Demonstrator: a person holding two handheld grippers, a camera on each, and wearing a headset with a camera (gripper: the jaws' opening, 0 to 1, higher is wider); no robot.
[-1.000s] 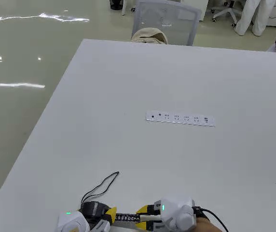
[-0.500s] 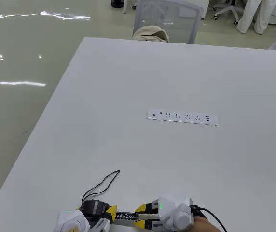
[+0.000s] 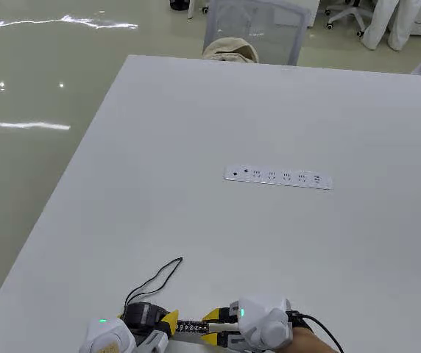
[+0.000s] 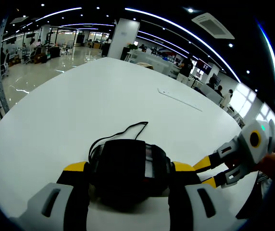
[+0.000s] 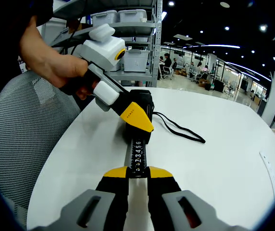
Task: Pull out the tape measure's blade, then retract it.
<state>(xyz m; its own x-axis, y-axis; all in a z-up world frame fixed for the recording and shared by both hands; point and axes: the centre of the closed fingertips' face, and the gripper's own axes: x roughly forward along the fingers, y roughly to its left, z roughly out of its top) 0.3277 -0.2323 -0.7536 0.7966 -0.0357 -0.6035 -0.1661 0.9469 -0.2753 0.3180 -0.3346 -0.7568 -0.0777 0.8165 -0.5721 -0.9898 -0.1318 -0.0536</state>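
Observation:
The black tape measure (image 4: 128, 171) sits at the near edge of the white table (image 3: 269, 118), clamped between the yellow-tipped jaws of my left gripper (image 4: 130, 168). Its black wrist cord (image 3: 154, 281) loops away across the table. A short length of numbered blade (image 5: 137, 153) runs out from the case (image 5: 140, 108) to my right gripper (image 5: 137, 172), which is shut on the blade's end. In the head view the case (image 3: 143, 316) lies left, the blade (image 3: 190, 325) spans the gap, and the right gripper (image 3: 212, 327) faces it from the right.
A white power strip (image 3: 278, 177) lies flat mid-table. A grey mesh chair (image 3: 251, 29) stands at the far edge. Shelving with plastic bins (image 5: 128, 29) rises behind the person. The glossy floor drops off past the table's left edge.
The grippers and tape hold nearly the same pose; the visible blade length between them looks about unchanged. The head camera has shifted slightly.

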